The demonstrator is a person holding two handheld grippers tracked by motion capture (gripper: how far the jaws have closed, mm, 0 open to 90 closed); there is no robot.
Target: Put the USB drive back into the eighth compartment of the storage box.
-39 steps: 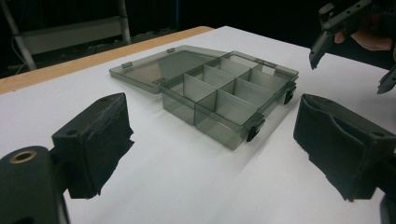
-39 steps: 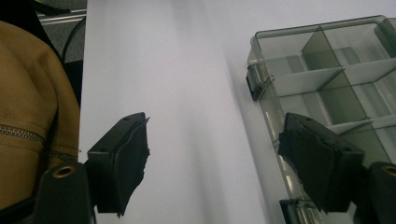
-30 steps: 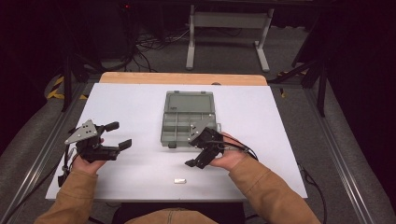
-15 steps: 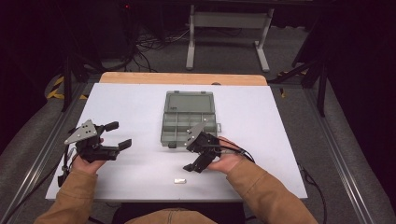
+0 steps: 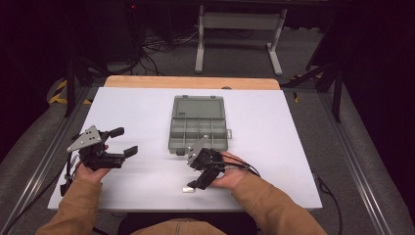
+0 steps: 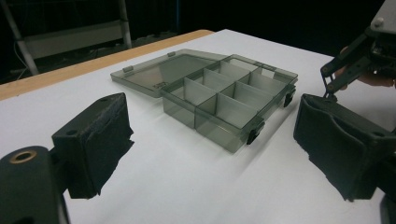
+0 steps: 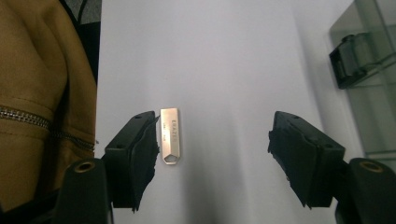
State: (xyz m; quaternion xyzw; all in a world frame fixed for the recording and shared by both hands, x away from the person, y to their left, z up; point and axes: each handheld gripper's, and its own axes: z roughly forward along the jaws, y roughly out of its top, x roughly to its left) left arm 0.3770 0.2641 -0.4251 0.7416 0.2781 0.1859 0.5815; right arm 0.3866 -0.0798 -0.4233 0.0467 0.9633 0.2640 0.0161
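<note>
USB stick (image 5: 189,189) on table (image 5: 293,147) near front edge; open organiser box (image 5: 199,125) behind it, mid-table.

Lit from above: white table (image 5: 147,105) bright and even, floor and background beyond its far edge near black. Soft, short shadows under the organizer box (image 5: 199,128) and beneath both grippers near the front edge. High view slightly soft, low in detail, no strong glare. Left gripper view: pads (image 6: 95,140) close to lens, mildly blurred; box (image 6: 224,100) sharp, faint sheen on its lid. Right gripper view: metal USB stick (image 7: 169,135) sharp, engraving legible; table washed pale toward the top; dim at the left edge.
</note>
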